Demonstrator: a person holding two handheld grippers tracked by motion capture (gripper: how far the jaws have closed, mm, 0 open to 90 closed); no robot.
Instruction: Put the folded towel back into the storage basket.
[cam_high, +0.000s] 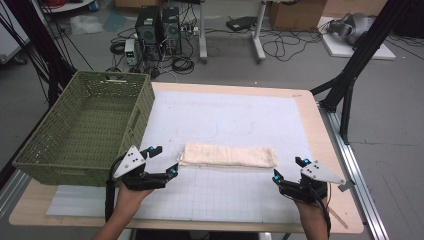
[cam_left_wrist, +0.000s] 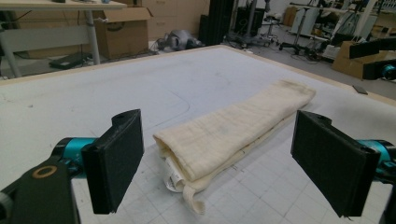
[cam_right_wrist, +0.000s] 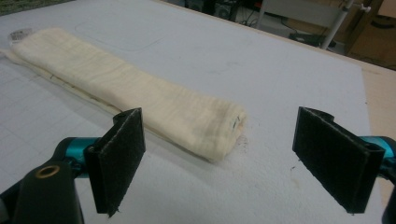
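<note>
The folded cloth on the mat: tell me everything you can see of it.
The folded cloth is cream-coloured, a soft woven fabric like a towel, folded into a long narrow strip of several layers. It lies flat on the white gridded mat, lengthwise across the table. At its left end a small label and a loose tail of fabric stick out. The left gripper and right gripper sit just off its two ends, jaws open, neither touching it. It looks slightly rumpled, with faint marks at the right end.
</note>
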